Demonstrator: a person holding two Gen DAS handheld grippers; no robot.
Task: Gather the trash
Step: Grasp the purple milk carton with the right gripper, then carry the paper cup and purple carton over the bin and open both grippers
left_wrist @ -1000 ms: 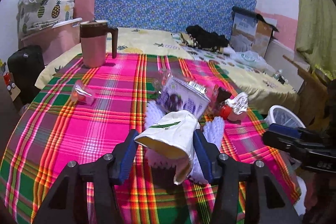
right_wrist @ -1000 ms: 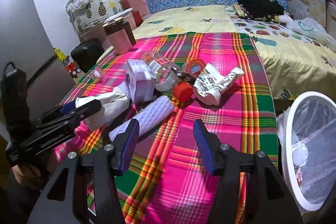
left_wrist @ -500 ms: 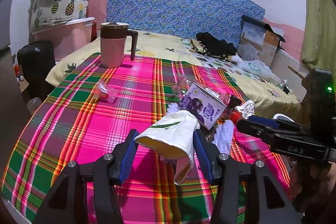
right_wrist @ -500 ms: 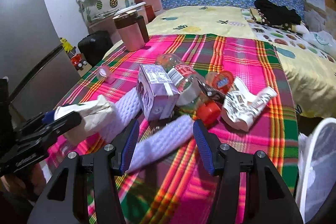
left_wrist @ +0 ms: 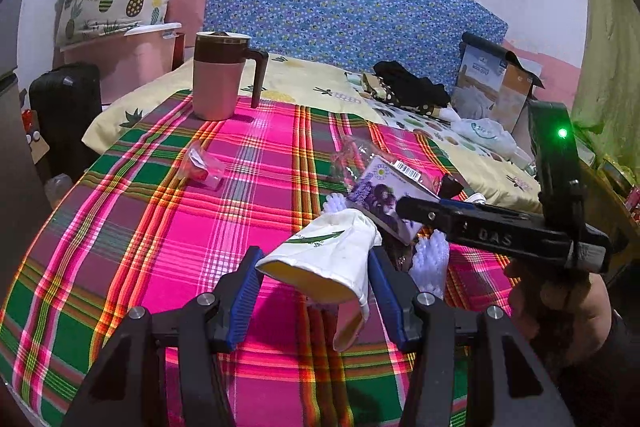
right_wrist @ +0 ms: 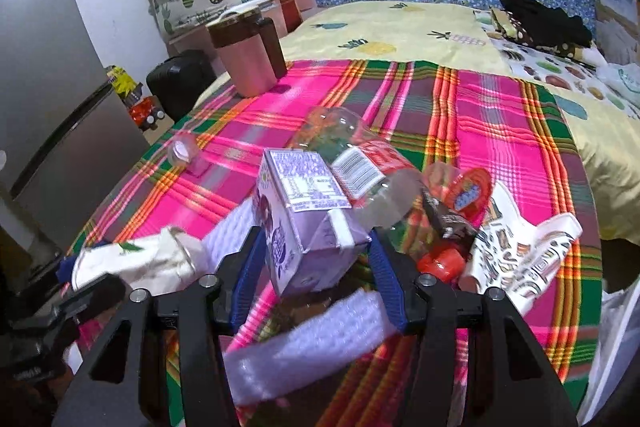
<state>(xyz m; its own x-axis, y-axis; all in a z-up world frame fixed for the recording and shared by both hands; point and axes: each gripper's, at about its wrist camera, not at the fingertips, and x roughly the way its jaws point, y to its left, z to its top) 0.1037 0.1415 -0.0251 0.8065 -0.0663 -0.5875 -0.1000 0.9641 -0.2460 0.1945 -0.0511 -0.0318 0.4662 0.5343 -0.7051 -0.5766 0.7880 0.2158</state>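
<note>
My left gripper (left_wrist: 314, 261) is shut on a crushed white paper cup (left_wrist: 328, 251) and holds it above the plaid cloth (left_wrist: 160, 227). The right gripper (right_wrist: 314, 251) has its jaws closing around a purple drink carton (right_wrist: 304, 219); the carton stands between the blue pads with a thin gap still showing on the left side. In the left wrist view the right gripper (left_wrist: 416, 207) reaches in from the right onto that carton (left_wrist: 384, 195). Just behind the carton lie a clear plastic bottle (right_wrist: 360, 159), a red cap (right_wrist: 440, 263) and a white patterned wrapper (right_wrist: 516, 255).
White foam sleeves (right_wrist: 312, 343) lie under and beside the carton. A small jelly cup (left_wrist: 204, 169) sits alone to the left. A pink mug (left_wrist: 218, 79) stands at the far edge of the cloth. A white bag-lined bin (right_wrist: 616, 327) shows at the right edge.
The right gripper moved left and forward from the bin side until the purple carton came between its jaws, which narrowed. The left gripper drifted a little with the cup still held.
</note>
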